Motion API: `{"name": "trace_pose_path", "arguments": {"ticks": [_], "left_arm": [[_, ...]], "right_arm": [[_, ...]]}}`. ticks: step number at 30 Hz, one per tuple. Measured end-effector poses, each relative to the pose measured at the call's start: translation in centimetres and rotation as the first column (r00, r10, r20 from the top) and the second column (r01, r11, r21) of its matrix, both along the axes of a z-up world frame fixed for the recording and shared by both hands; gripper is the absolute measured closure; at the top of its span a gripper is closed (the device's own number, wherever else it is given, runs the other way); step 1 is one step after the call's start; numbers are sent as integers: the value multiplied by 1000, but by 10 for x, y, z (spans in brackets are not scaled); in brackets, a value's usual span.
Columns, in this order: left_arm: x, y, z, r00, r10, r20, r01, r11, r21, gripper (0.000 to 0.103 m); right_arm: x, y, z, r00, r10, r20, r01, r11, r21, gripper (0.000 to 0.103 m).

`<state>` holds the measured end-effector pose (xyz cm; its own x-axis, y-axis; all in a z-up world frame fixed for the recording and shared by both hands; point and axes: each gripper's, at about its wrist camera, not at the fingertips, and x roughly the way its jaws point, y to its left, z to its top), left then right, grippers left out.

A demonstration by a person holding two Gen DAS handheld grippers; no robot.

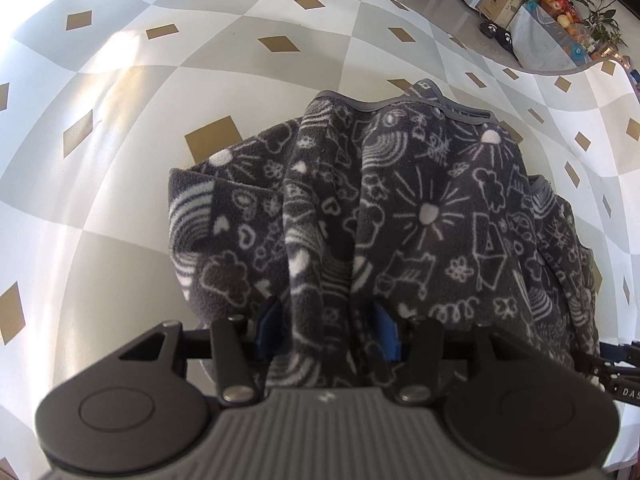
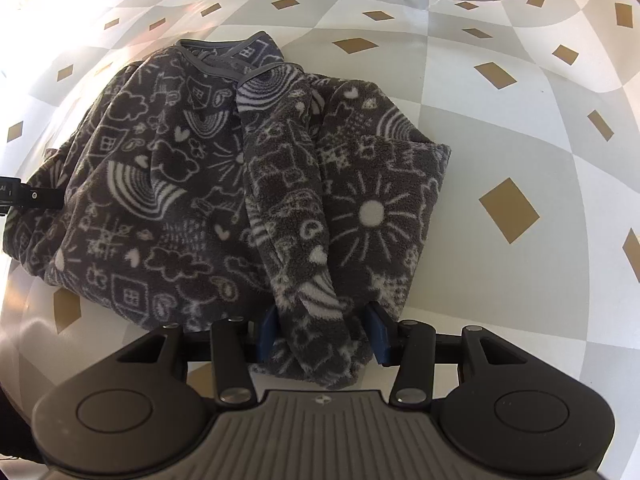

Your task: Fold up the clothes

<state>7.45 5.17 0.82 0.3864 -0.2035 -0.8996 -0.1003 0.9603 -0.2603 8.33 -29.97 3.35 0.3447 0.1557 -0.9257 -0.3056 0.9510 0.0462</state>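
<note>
Both wrist cameras are looking steeply down, close over the same fleece garment (image 1: pixel 400 208) (image 2: pixel 200 184) on the checked cloth (image 1: pixel 120 120) (image 2: pixel 500 140).

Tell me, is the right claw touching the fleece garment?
Touching. The right wrist view shows the right claw with its blue fingers pressed against a bunched fold of the fleece garment.

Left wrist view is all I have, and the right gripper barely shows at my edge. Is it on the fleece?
Observer: Yes. The right gripper has a bunched fold of the fleece garment between its blue pads.
Operator: Garment's right side?
Observer: Folded over, sun motif facing up, lying on the checked cloth.
Operator: My gripper from there?
Observer: Only a black part of the left gripper shows, at the garment's left edge.
</note>
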Motion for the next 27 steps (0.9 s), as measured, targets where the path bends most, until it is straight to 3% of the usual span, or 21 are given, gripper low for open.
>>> {"name": "trace_pose_path", "arguments": {"ticks": [3, 8, 18, 27], "left_arm": [[-11, -1, 5, 1000, -6, 13, 6, 1000, -17, 48], [-9, 9, 11, 999, 32, 43, -30, 998, -54, 38], [6, 23, 9, 988, 134, 71, -128, 988, -89, 33], [18, 24, 2, 985, 161, 60, -154, 983, -100, 33]], "right_arm": [[-11, -1, 13, 1000, 13, 18, -13, 1000, 5, 56], [-22, 2, 33, 991, 48, 121, -51, 998, 22, 52], [-4, 21, 34, 973, 83, 215, -89, 996, 18, 52], [5, 41, 24, 957, 153, 248, -152, 988, -27, 52]]}}
